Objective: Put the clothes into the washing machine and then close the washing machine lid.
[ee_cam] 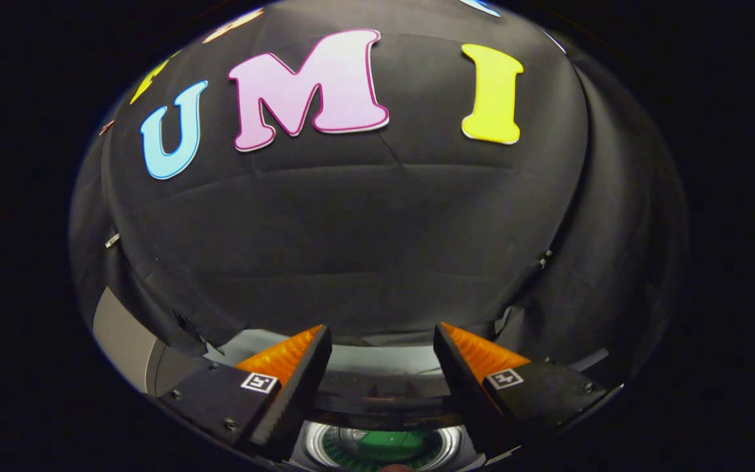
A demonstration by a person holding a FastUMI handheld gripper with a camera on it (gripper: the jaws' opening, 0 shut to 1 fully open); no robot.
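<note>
Roughly, by label:

Gripper: fingers spread wide apart, nothing between them, touching nothing.

Washing machine: sits below and just ahead of the fingers; its pale top edge shows in the gap between them, w/ a grey side panel off to the left.

Drum opening: round, ringed in shiny metal, right under the gap betw. the fingers, at the near end of them. Looks open — lid not seen over it, can't tell where the lid stands.

Clothes: a green patch inside the drum, prob. a garment already in; too little showing to be sure.

Key relation: opening lies down and slightly back from the fingertips, centred betw. them. No long axis to speak of — it's round.

Pose: gripper held level-ish, pointing at the booth wall beyond the machine, fingers riding above the machine top.

Step (judgement): clothes seem loaded; lid closing likely next. Lid needs finding first.

Risk (guess): w/ the lid hidden, a blind reach could catch the rim.
</note>
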